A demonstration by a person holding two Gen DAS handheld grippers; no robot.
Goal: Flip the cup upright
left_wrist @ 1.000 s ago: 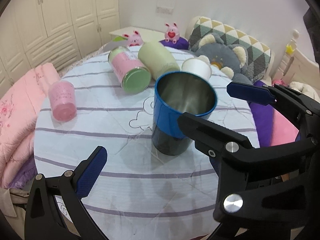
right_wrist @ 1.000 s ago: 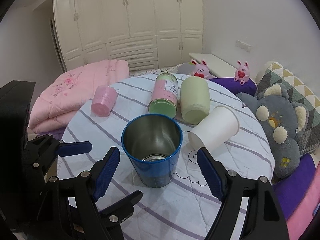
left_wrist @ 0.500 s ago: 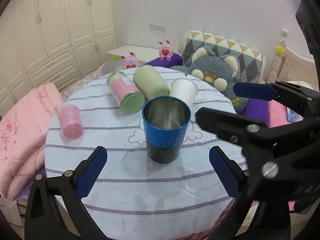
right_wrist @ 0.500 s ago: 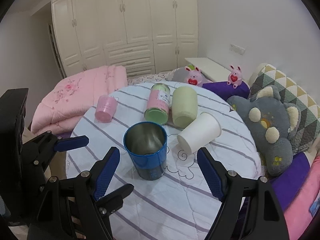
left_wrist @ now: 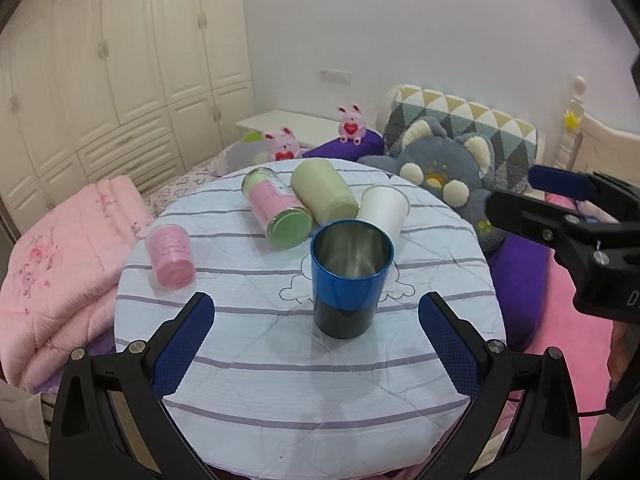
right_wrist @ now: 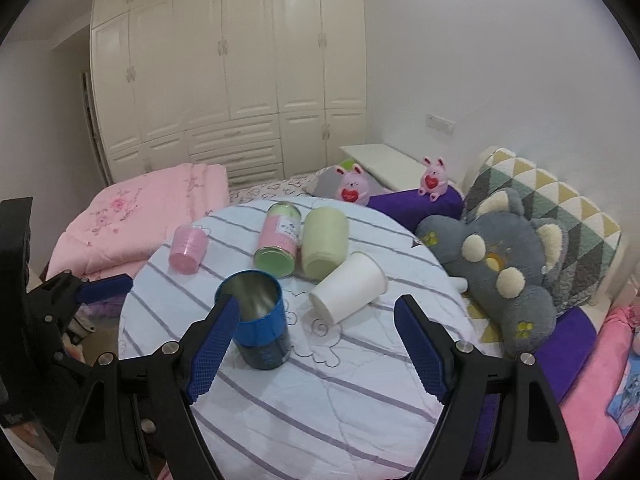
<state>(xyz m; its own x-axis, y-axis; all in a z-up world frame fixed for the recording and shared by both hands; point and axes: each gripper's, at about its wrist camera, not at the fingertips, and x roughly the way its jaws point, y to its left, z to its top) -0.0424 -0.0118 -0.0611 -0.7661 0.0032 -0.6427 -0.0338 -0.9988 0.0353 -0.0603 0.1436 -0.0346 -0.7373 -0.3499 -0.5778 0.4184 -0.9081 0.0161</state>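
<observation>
A blue metal cup [left_wrist: 350,276] stands upright, mouth up, on the round striped table [left_wrist: 280,368]; it also shows in the right wrist view [right_wrist: 260,320]. My left gripper [left_wrist: 316,344] is open and empty, back from the cup and above the table's near side. My right gripper [right_wrist: 312,344] is open and empty, also drawn back; its left finger overlaps the cup in that view. A white paper cup [right_wrist: 350,292], a pale green cup [right_wrist: 323,240], a pink-and-green can [right_wrist: 278,242] and a small pink cup [right_wrist: 187,249] lie on their sides.
A grey plush bear [right_wrist: 504,268] and a triangle-pattern pillow [right_wrist: 560,216] sit to the right of the table. A folded pink quilt [left_wrist: 52,280] lies to the left. Two pink toy bunnies [right_wrist: 352,188] and white wardrobes [right_wrist: 224,64] stand behind.
Both grippers have pulled back and up from the blue cup, which stays upright on the table. The right gripper no longer reaches across the left wrist view.
</observation>
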